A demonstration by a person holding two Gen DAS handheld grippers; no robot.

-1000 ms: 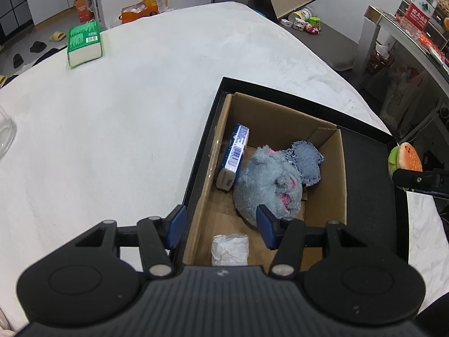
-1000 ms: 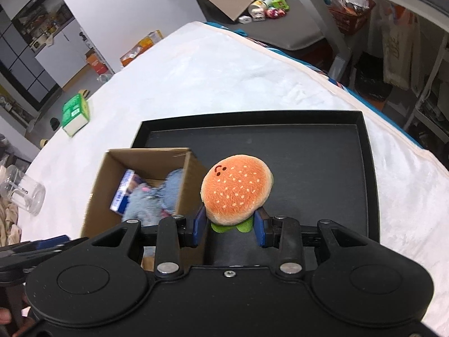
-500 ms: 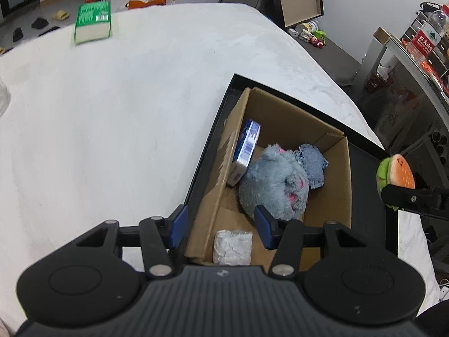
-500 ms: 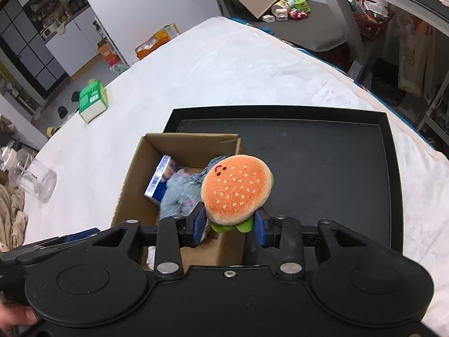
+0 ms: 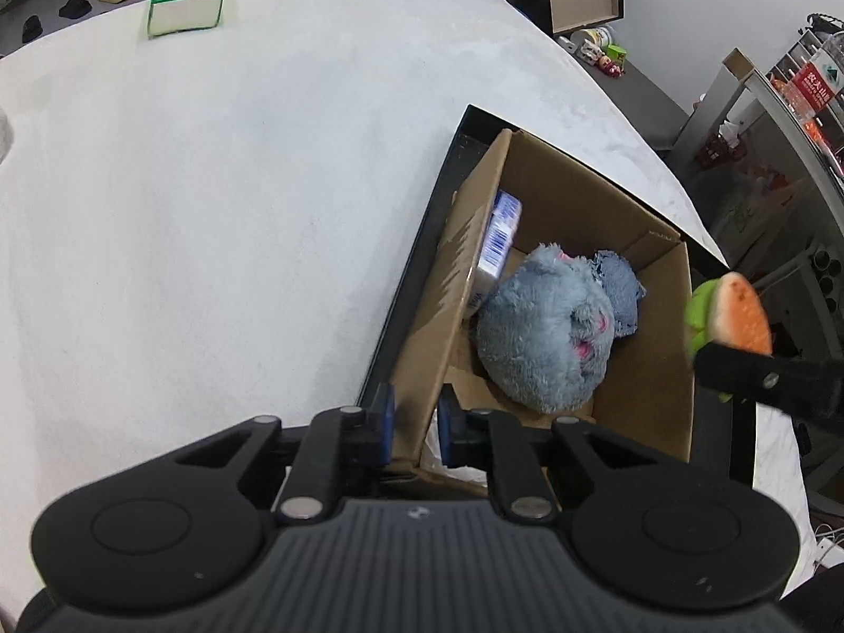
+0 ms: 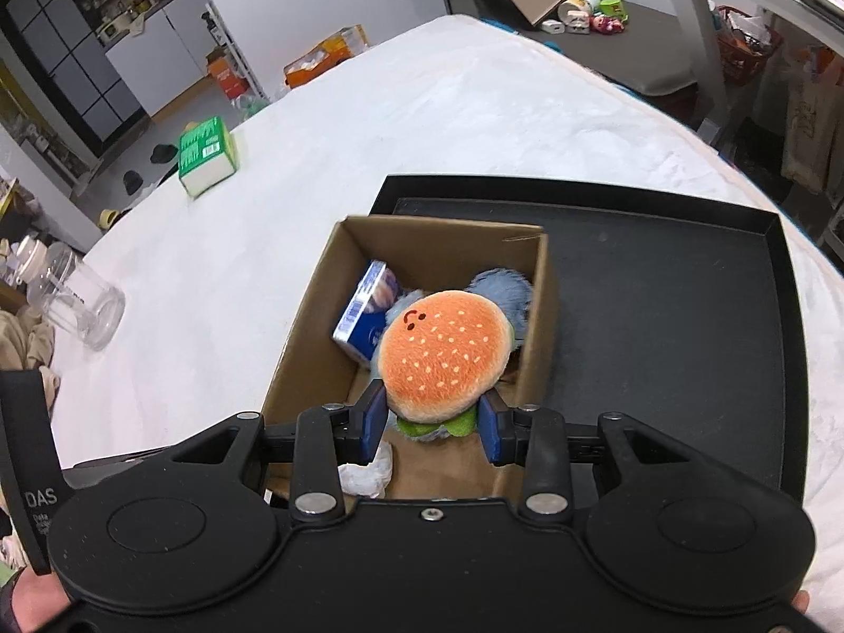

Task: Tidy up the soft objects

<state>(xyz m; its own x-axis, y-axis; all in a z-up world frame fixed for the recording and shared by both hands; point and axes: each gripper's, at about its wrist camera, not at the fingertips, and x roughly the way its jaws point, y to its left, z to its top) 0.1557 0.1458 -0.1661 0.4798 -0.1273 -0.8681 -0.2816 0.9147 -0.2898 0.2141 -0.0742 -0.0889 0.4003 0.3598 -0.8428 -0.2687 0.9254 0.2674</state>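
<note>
An open cardboard box (image 5: pixel 453 285) stands at the left end of a black tray (image 5: pixel 416 258). Inside lie a grey plush toy (image 5: pixel 543 337), a blue-and-white pack (image 5: pixel 498 242), a denim-blue cloth (image 5: pixel 620 290) and a white crumpled wad (image 5: pixel 448 453). My left gripper (image 5: pixel 414 411) is shut on the box's near-left wall, one pad outside and one inside. My right gripper (image 6: pixel 430 422) is shut on an orange burger plush (image 6: pixel 446 353), held in the air over the box (image 6: pixel 306 348). From the left wrist view the burger (image 5: pixel 733 311) hangs above the box's right wall.
The tray (image 6: pixel 659 316) lies on a white-covered table; its right part is bare. A green tissue pack (image 6: pixel 205 155) sits far back on the table and a glass jar (image 6: pixel 79 306) lies at the left edge. Shelves and clutter stand beyond the table.
My left gripper has sunk onto the box's near-left wall and its jaws have shut on it. My right gripper has carried the burger plush leftward from over the tray to over the box.
</note>
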